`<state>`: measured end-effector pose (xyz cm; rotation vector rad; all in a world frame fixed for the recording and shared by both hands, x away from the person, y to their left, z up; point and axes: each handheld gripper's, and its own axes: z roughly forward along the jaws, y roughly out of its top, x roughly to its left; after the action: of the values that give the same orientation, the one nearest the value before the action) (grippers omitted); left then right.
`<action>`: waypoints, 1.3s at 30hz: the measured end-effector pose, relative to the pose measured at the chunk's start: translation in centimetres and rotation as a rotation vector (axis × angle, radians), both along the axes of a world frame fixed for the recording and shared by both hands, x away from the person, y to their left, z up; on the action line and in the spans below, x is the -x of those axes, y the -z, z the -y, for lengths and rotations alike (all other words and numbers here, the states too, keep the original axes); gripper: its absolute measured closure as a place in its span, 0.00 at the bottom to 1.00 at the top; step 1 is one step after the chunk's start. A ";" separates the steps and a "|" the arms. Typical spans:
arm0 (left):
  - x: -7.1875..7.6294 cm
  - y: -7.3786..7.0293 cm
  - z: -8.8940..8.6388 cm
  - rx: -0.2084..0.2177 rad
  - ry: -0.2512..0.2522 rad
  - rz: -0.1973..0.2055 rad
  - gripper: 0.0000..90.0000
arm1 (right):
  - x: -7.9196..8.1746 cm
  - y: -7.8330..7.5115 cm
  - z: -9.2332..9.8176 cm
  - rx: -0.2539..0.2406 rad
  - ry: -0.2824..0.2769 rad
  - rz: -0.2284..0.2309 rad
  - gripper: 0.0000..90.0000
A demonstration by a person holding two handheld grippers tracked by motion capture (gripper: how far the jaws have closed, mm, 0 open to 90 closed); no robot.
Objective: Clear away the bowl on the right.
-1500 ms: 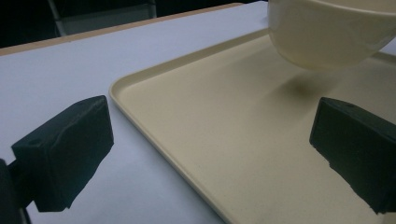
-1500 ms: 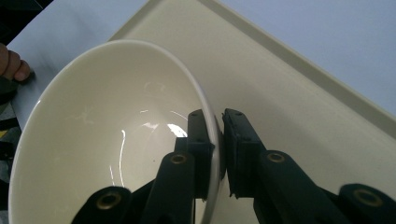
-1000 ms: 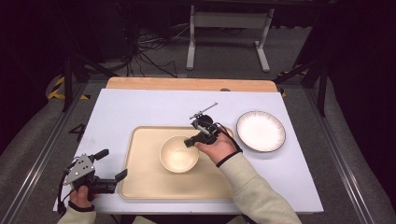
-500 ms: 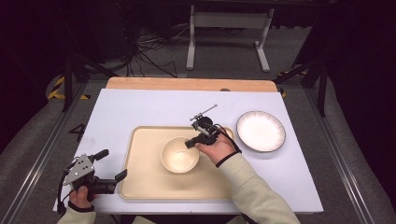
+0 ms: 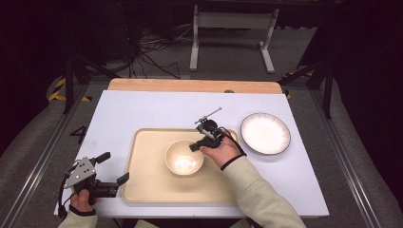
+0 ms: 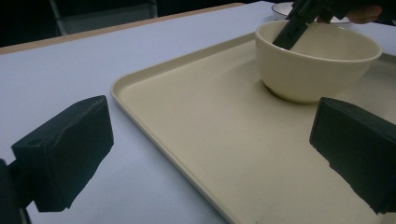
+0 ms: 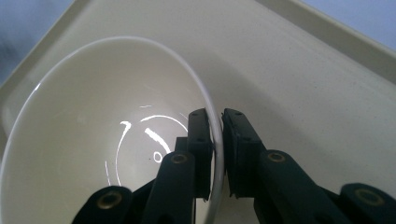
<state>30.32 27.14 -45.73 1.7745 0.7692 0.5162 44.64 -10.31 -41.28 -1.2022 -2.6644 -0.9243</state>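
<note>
A cream bowl (image 5: 184,157) stands on the beige tray (image 5: 147,175) near the middle of the table. My right gripper (image 5: 196,147) is shut on the bowl's right rim (image 7: 215,140), one jaw inside the bowl and one outside. The bowl (image 6: 314,60) is empty and sits upright on the tray (image 6: 210,140). My left gripper (image 5: 114,167) rests at the tray's front left corner, jaws open with nothing between them, pointing across the tray toward the bowl.
A white plate (image 5: 265,133) with a dark rim lies on the white tabletop to the right of the tray. A wooden strip (image 5: 190,85) runs along the table's far edge. Black stands and cables lie on the floor beyond.
</note>
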 end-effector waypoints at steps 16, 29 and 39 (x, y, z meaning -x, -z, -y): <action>0.5 -0.1 -0.4 -0.003 0.008 0.006 0.00 | 1.8 -3.3 1.0 -0.047 -0.086 0.239 0.62; 1.1 0.0 -1.1 0.007 0.000 0.004 0.00 | 3.4 -5.3 2.6 -0.121 -0.098 0.336 0.45; 1.2 -0.1 -1.1 0.006 -0.003 0.010 0.00 | 4.6 -6.1 3.7 -0.182 -0.118 0.420 0.35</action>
<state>29.15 28.24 -45.61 1.7643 0.7658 0.5243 39.99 -13.98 -35.22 -0.8808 -2.8300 -1.5028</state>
